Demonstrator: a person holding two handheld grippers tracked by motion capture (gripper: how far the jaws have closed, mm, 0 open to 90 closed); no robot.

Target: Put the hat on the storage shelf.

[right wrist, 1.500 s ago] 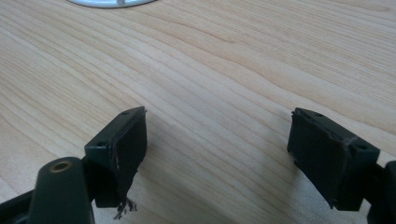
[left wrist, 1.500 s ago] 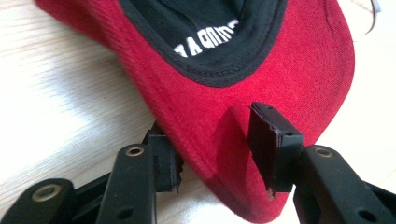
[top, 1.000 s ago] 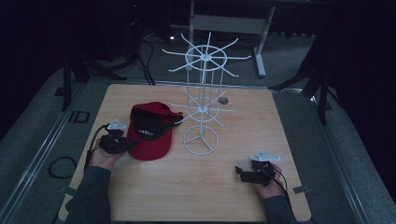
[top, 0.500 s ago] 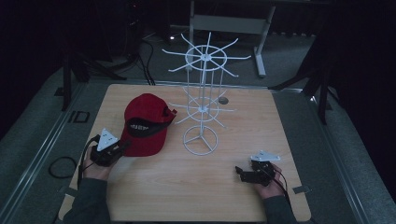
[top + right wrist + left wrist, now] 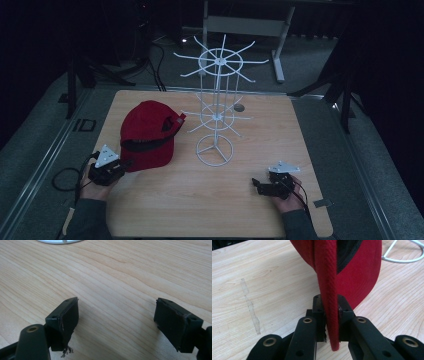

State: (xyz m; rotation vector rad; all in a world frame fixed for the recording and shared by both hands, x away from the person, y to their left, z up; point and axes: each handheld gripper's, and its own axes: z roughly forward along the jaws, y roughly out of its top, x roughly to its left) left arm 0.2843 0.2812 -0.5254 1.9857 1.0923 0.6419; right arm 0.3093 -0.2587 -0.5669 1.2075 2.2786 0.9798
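Cap (image 5: 148,136) pinched by its brim, not yet on the rack (image 5: 216,105).

Left gripper (image 5: 111,168) is clamping the brim at lower left of the high view, cap lying left of centre on the table (image 5: 280,125); right gripper (image 5: 264,186) is resting at lower right, jaws apart. Hanging is, I judge, all left.

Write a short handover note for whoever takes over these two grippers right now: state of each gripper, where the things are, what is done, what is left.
Left gripper: shut on the brim edge of the red cap, which is tilted up at the table's left.
Right gripper: open, holding nothing, low over the bare wooden table near its front right.
White wire rack: upright mid-table, its hooks bare.
Done: cap gripped.
Left: probably hanging the cap on a rack hook; it is not yet on the rack.
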